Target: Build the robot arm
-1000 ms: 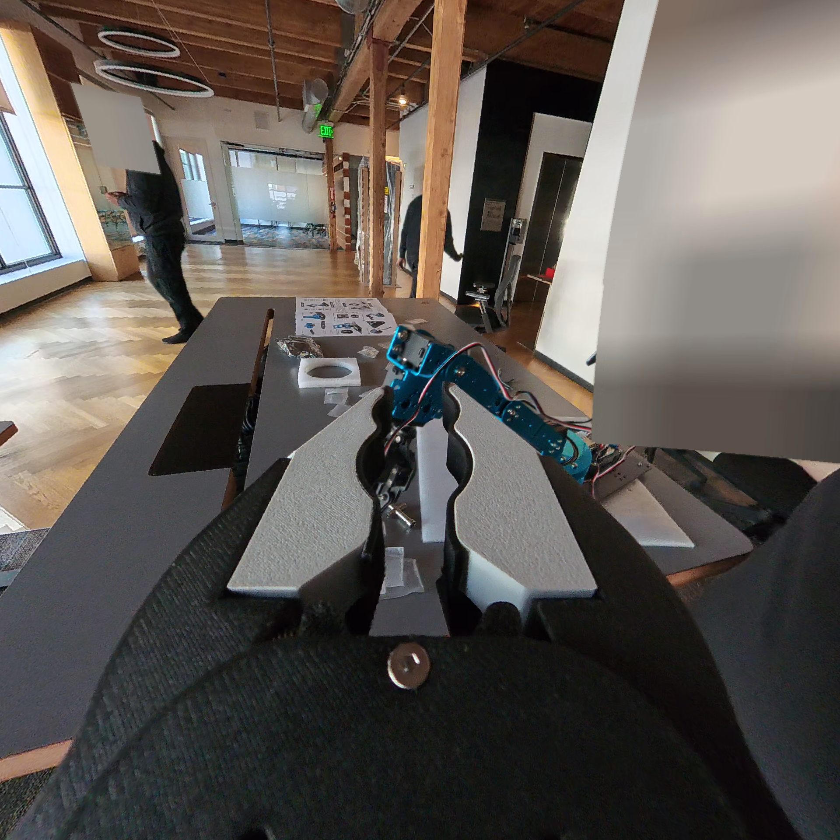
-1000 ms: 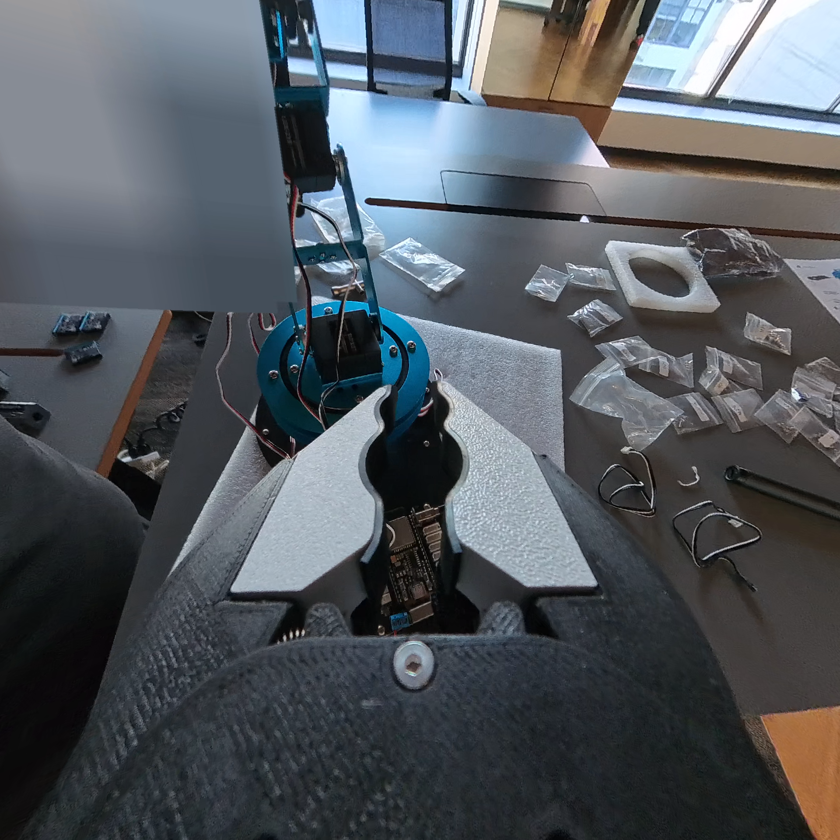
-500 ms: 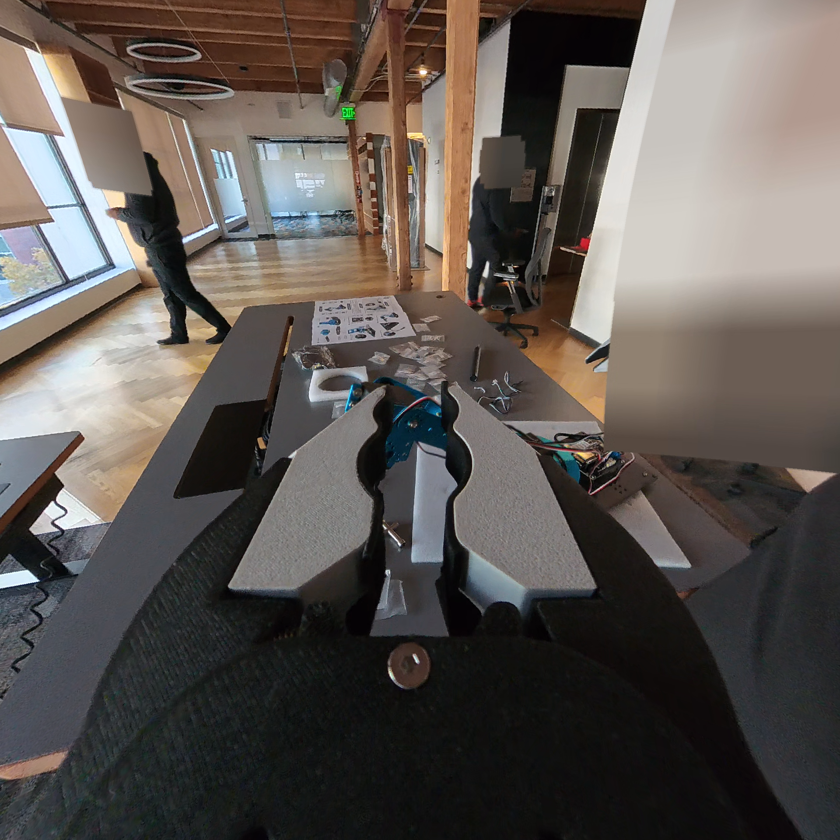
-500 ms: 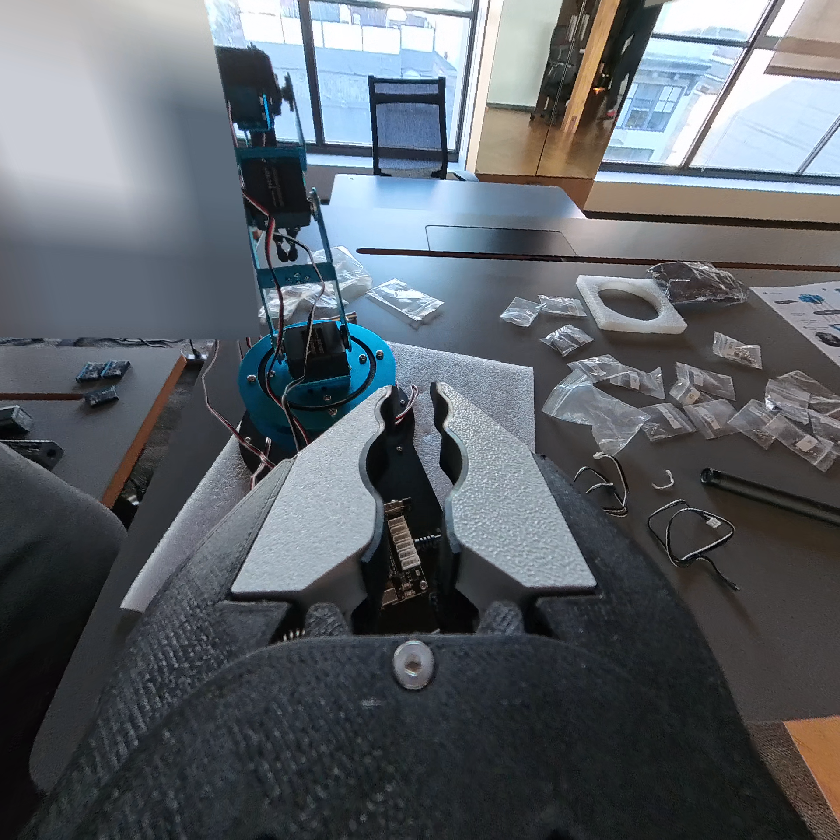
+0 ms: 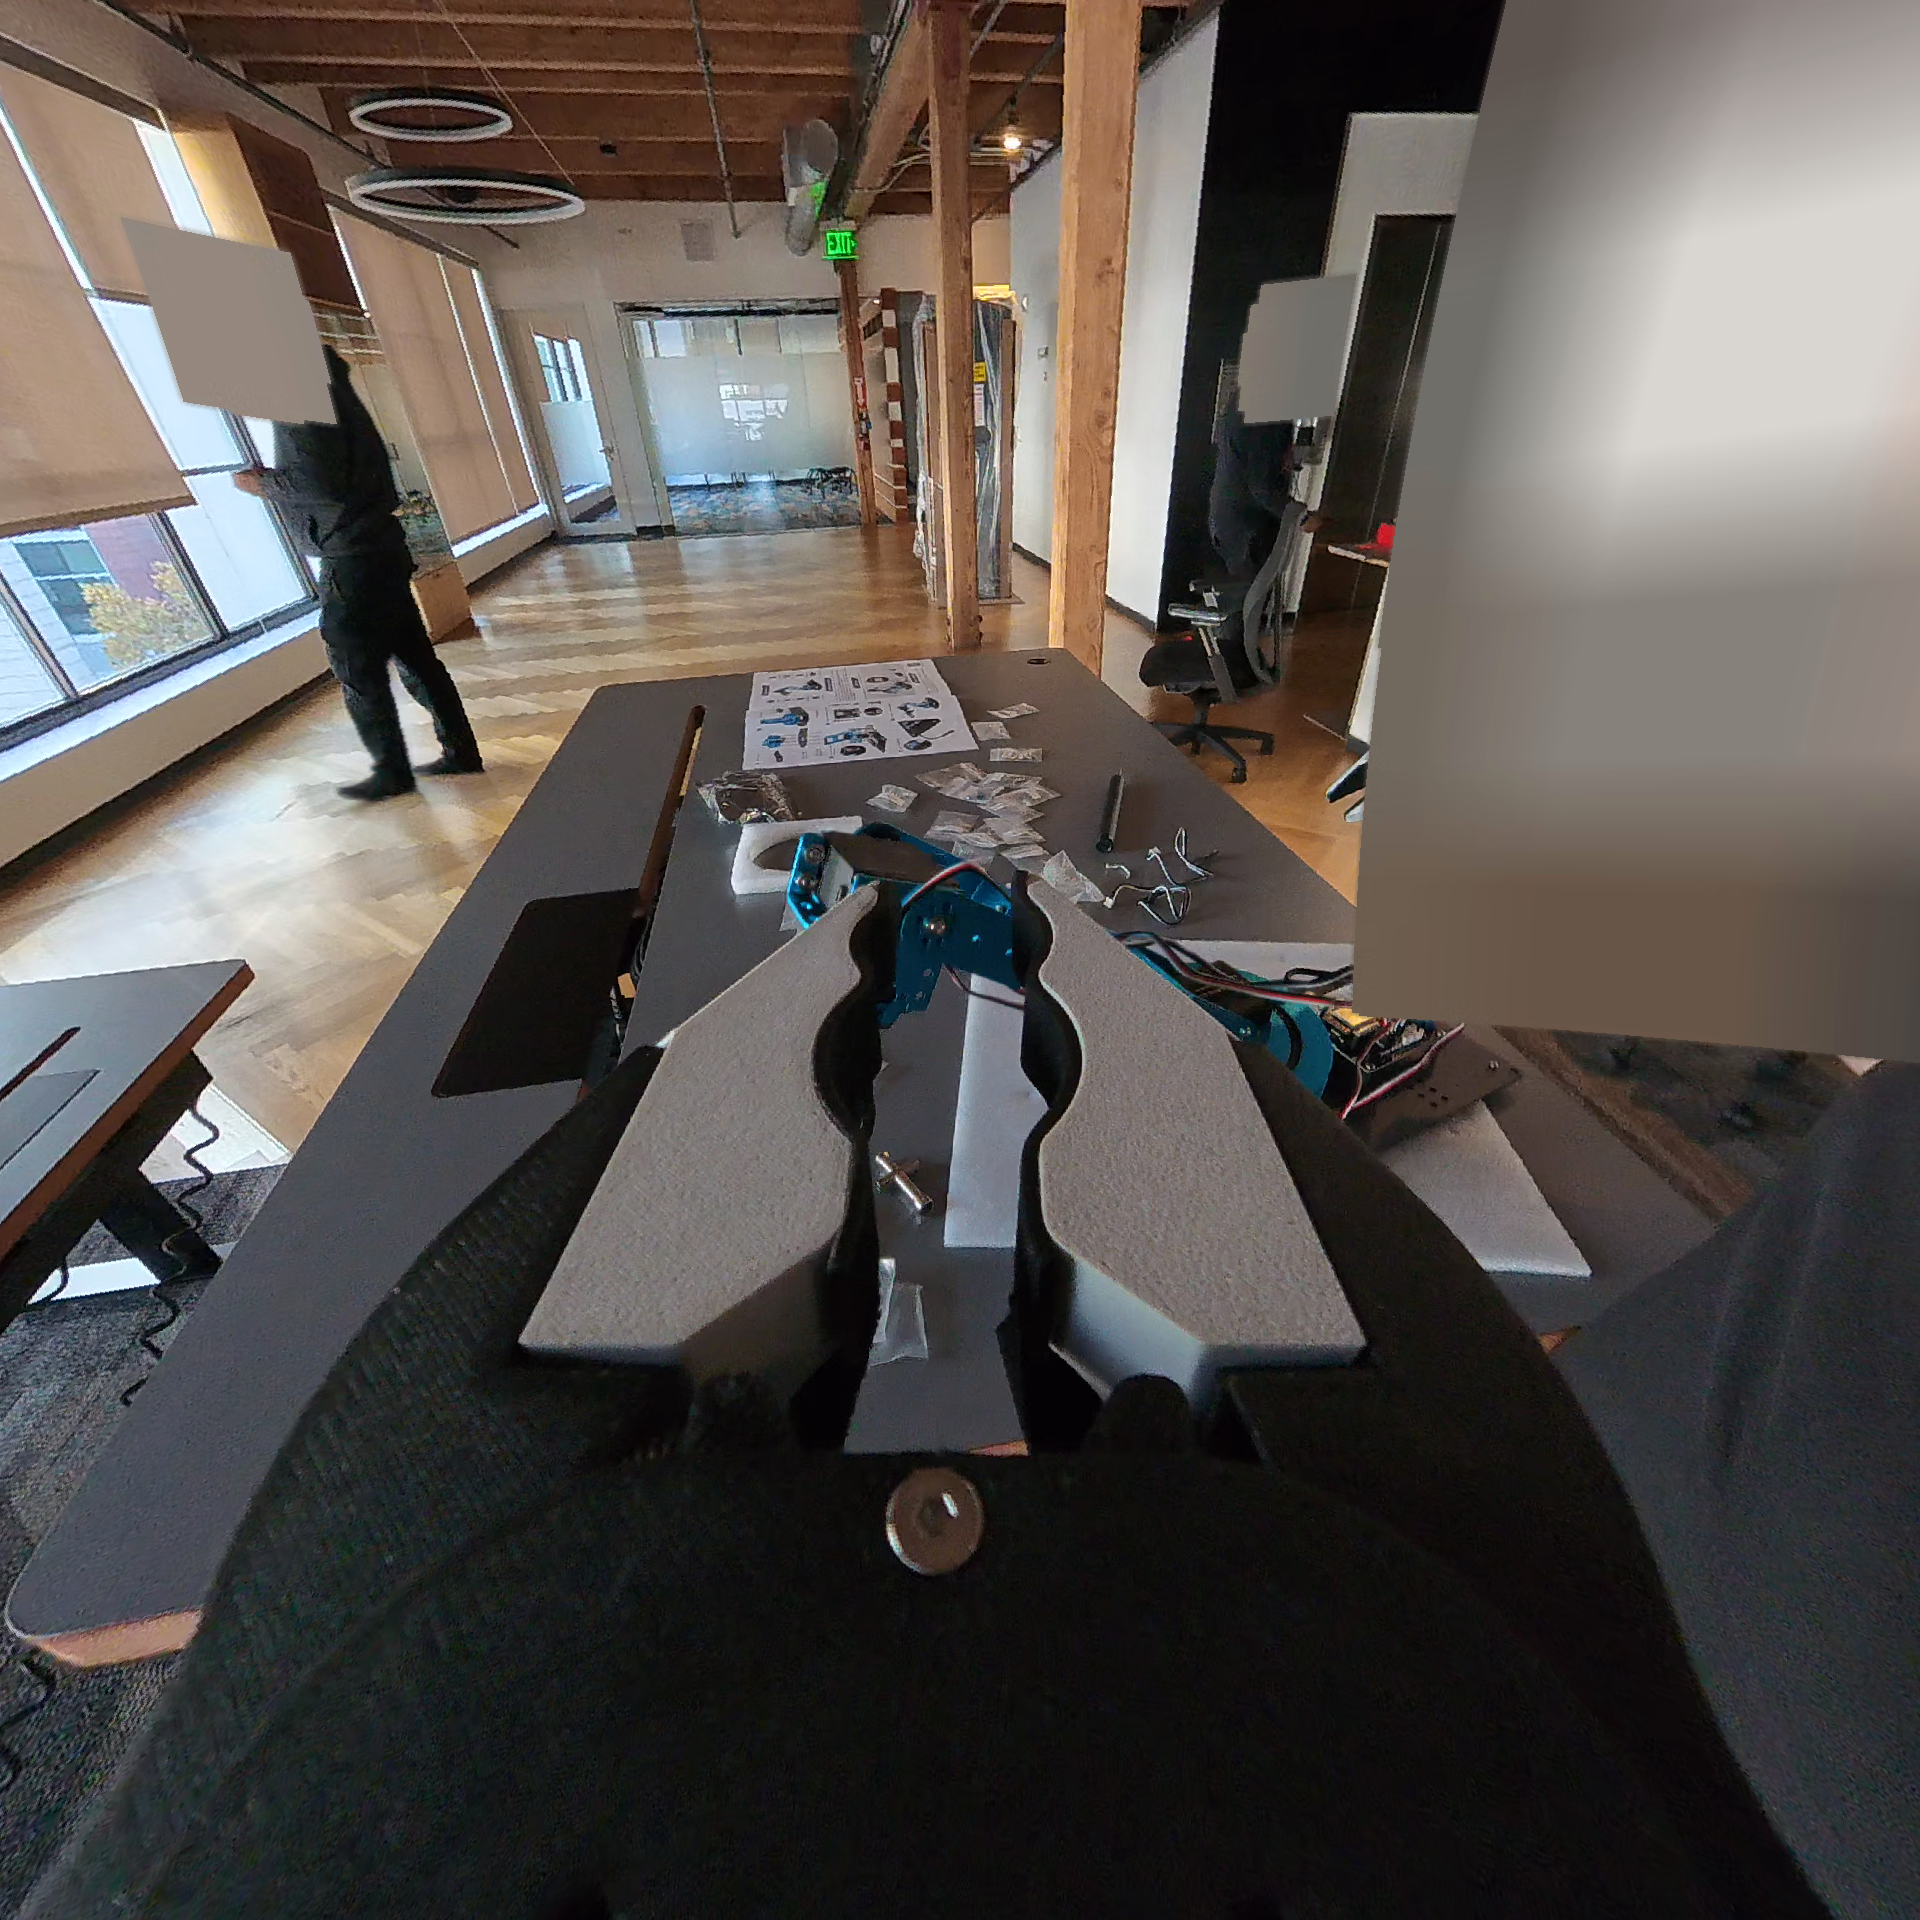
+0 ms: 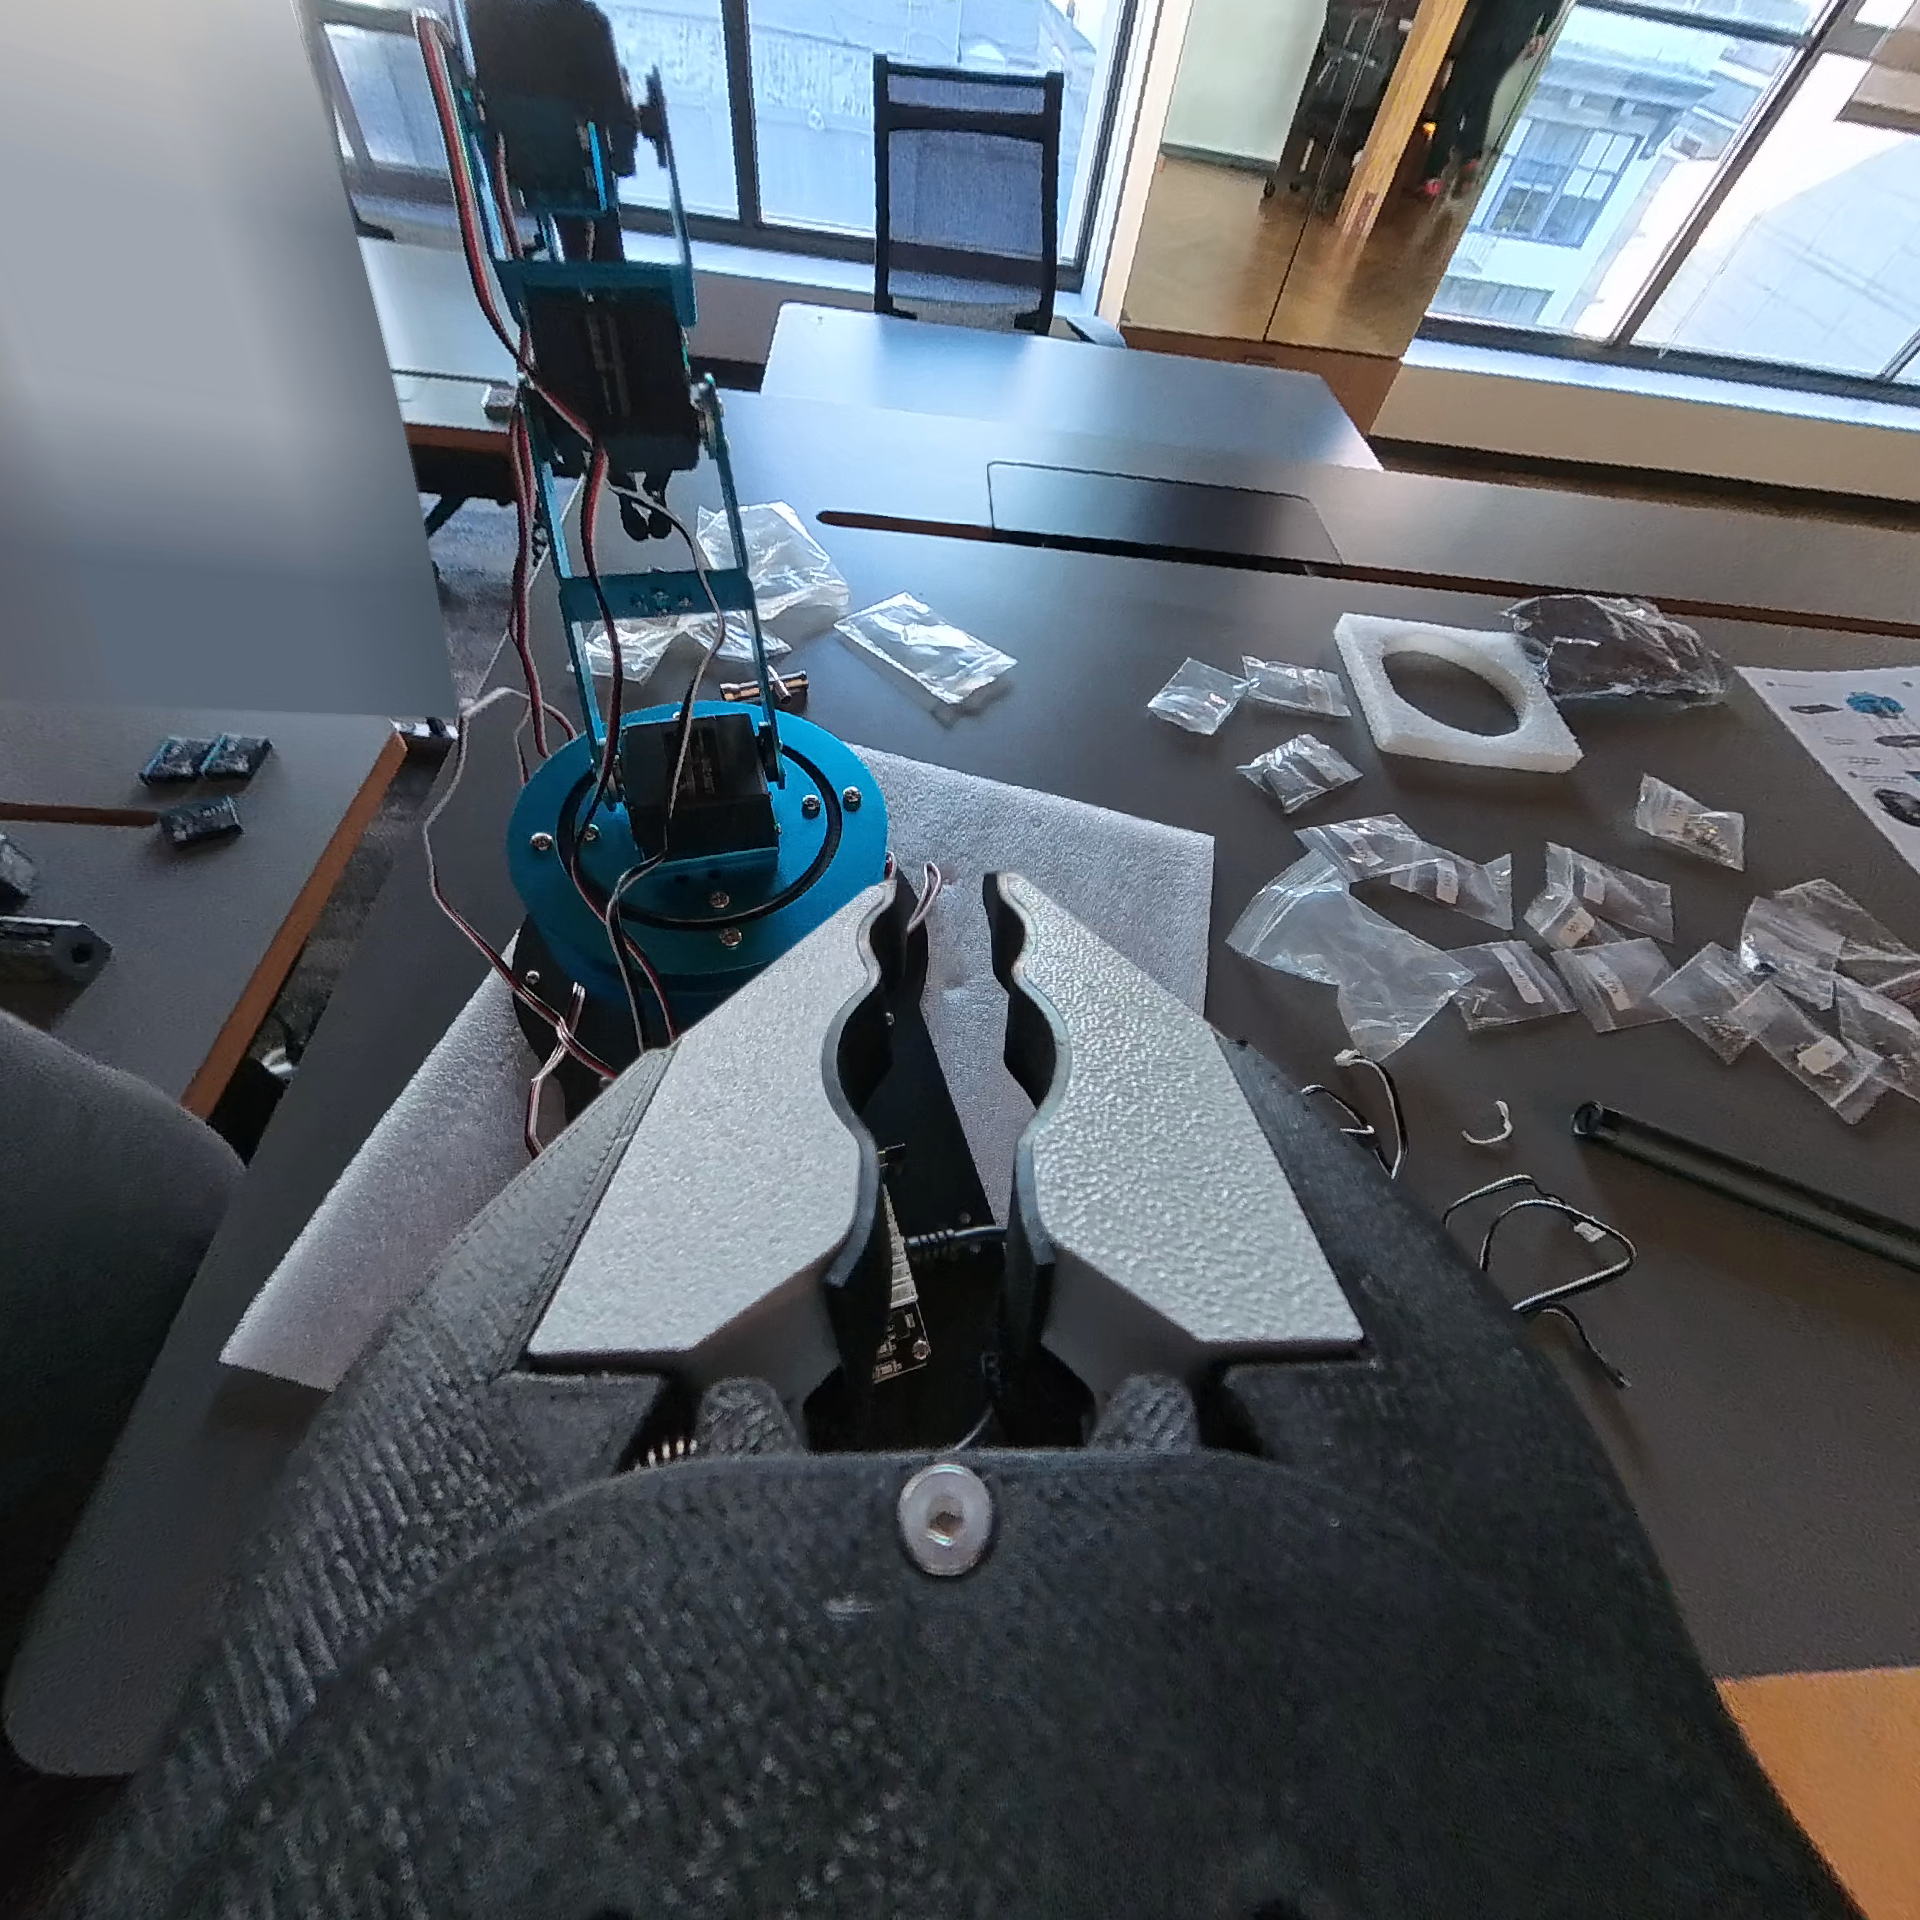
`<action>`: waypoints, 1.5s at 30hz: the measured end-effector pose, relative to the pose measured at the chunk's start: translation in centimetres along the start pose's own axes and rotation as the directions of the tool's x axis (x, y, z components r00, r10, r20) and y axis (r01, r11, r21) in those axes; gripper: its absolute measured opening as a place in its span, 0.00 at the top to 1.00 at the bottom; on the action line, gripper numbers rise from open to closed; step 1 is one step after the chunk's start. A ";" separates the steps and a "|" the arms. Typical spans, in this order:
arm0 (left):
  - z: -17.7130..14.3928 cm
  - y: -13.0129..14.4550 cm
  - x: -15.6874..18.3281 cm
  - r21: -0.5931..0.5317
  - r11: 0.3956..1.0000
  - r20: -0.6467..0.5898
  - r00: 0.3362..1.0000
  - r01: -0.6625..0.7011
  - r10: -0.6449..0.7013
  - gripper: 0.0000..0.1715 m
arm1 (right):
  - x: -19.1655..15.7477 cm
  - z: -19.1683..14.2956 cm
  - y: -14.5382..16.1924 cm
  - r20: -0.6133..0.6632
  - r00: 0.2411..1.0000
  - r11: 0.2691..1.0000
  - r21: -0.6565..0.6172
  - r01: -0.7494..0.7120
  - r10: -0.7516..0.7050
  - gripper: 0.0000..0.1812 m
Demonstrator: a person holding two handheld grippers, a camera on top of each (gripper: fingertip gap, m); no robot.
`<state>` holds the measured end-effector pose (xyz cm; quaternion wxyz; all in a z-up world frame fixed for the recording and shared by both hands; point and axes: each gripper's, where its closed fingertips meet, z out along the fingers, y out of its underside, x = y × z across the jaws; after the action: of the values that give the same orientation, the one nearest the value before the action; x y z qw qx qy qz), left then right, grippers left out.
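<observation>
A small blue robot arm kit [image 6: 686, 831] stands on a white foam sheet [image 6: 1060, 862] on a dark table. Its servo-driven upper links rise to the top left, with red, white and black wires hanging from them. My right gripper [image 6: 945, 888] is open by a narrow gap just right of the blue base. It hovers over the kit's black plate and circuit board [image 6: 899, 1299], holding nothing. My left gripper [image 5: 951, 894] is also narrowly open. The kit's upper joint [image 5: 935, 925] shows between and behind its tips; I cannot tell whether they touch. A small metal T-shaped part [image 5: 902, 1179] lies below it.
Several small plastic bags [image 6: 1558, 935], a white foam ring [image 6: 1455, 696], a black rod [image 6: 1745, 1184], loose wire ties [image 6: 1538, 1236] and a printed sheet [image 5: 852, 707] lie on the table. A side table [image 6: 203, 758] stands left. Two people [image 5: 364, 582] stand far off. The gap from one gripper's tips to the other's is roughly 35 centimetres. The black rod [image 6: 1745, 1184] lies around 35 centimetres away from my right fingertips. Look for it in the left wrist view [image 5: 1111, 815] too.
Both grippers have pulled back and tilted up, so more of the table shows. The right one has moved away from the blue base. Jaw gaps are unchanged. The far person walked on.
</observation>
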<state>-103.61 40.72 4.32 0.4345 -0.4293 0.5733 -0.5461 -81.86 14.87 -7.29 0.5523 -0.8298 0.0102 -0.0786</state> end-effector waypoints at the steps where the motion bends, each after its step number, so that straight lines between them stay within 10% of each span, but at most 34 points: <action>1: -0.2 0.3 -0.1 0.001 1.000 0.000 1.000 0.004 -0.004 0.89 | -0.1 0.1 0.1 -0.003 1.000 1.000 -0.012 0.004 -0.004 0.93; 25: -0.5 10.8 -5.7 0.006 0.988 -0.078 0.985 0.154 -0.153 0.87 | -3.0 2.9 -0.5 -0.087 0.996 0.971 -0.240 0.003 -0.024 0.92; 45: -4.0 5.5 -3.9 0.013 0.996 0.032 0.995 0.090 -0.090 0.91 | 10.1 -0.5 8.8 -0.339 0.913 0.955 -0.109 -0.276 0.226 0.94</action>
<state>-106.63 45.67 -0.98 0.4214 -0.4611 0.5428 -0.5614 -71.32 9.88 -14.01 0.4827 -0.8377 0.2134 -0.1407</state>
